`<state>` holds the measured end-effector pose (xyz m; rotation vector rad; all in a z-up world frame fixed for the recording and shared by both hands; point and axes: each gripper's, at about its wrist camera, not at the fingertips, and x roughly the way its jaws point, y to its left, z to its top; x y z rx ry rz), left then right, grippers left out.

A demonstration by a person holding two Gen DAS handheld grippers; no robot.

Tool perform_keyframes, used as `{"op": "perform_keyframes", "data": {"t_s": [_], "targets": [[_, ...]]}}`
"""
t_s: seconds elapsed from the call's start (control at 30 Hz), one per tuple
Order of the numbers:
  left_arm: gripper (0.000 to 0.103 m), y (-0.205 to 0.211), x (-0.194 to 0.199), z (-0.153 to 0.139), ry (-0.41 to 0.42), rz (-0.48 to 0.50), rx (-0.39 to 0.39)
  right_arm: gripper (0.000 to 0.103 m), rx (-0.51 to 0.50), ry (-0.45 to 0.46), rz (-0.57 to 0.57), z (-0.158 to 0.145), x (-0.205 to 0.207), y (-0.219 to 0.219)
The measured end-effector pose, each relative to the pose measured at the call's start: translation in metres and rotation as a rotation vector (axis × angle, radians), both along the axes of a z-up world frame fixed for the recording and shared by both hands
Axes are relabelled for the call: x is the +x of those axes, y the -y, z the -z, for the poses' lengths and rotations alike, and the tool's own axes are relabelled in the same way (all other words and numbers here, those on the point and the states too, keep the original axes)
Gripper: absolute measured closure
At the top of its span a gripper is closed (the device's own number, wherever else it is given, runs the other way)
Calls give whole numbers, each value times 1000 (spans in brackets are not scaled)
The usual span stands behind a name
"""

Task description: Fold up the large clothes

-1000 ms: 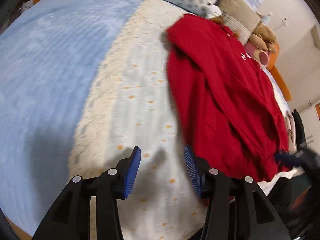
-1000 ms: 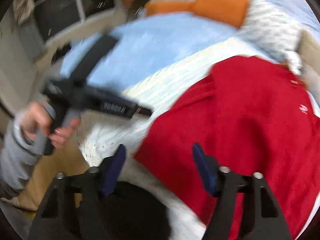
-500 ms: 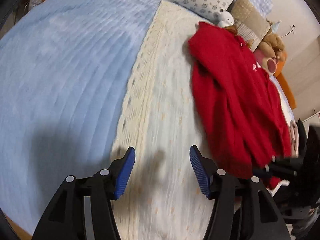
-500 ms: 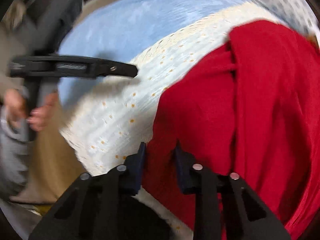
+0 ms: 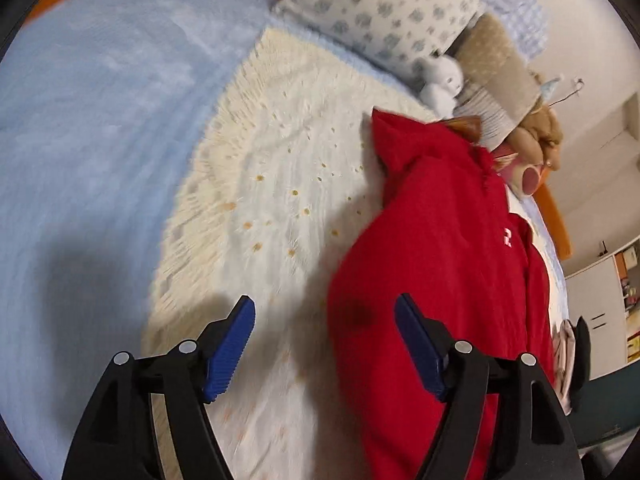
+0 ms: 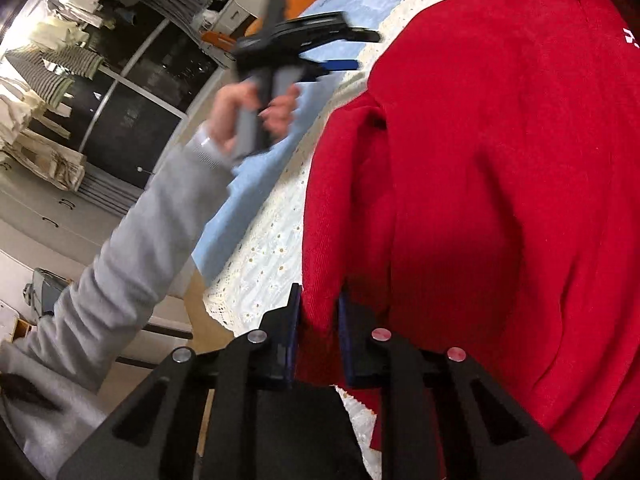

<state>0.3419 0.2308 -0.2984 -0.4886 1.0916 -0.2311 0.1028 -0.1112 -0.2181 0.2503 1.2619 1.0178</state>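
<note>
My right gripper is clamped on the near edge of the one red sweatshirt, which lies on a cream lace blanket on the bed. My left gripper gapes wide, holding nothing. Only the left view shows two pillows and a white plush; only the right shows my left hand.

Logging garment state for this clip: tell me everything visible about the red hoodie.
The red hoodie is a soft knit with a small white chest logo, its hood pointing toward the pillows. It lies partly folded on the cream daisy blanket. The right gripper is shut on a bunched fold at its near edge; the left gripper hovers open above its other side, not touching.
</note>
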Motion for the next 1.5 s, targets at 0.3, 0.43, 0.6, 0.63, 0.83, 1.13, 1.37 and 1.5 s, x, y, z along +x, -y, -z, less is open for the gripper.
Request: {"op": "perform_keyframes", "data": {"t_s": [0.3,0.43,0.6,0.63,0.83,1.13,1.37,1.5], "targets": [[87,48,32,9,-84,48,79,86,145,-64,-1,25,2,1],[88,60,40,-24,-188,-72,198,86,202,-42,29,22,-6,15],[88,133,52,-93,-111,-25,263,85,309,-68,116,26,-15,48],[88,149,55,-101,-101,-9,277,85,349,-87,148,27,-19,60],[88,270,81,-106,-80,106,398,85,472,-125,293,40,-31,109],[82,376,88,-18,-141,228,629,85,452,-212,410,84,-48,126],[30,396,54,-73,58,370,541,44,302,-77,393,48,-57,116],[13,358,47,-139,209,306,507,42,180,163,397,-6,-67,118]]}}
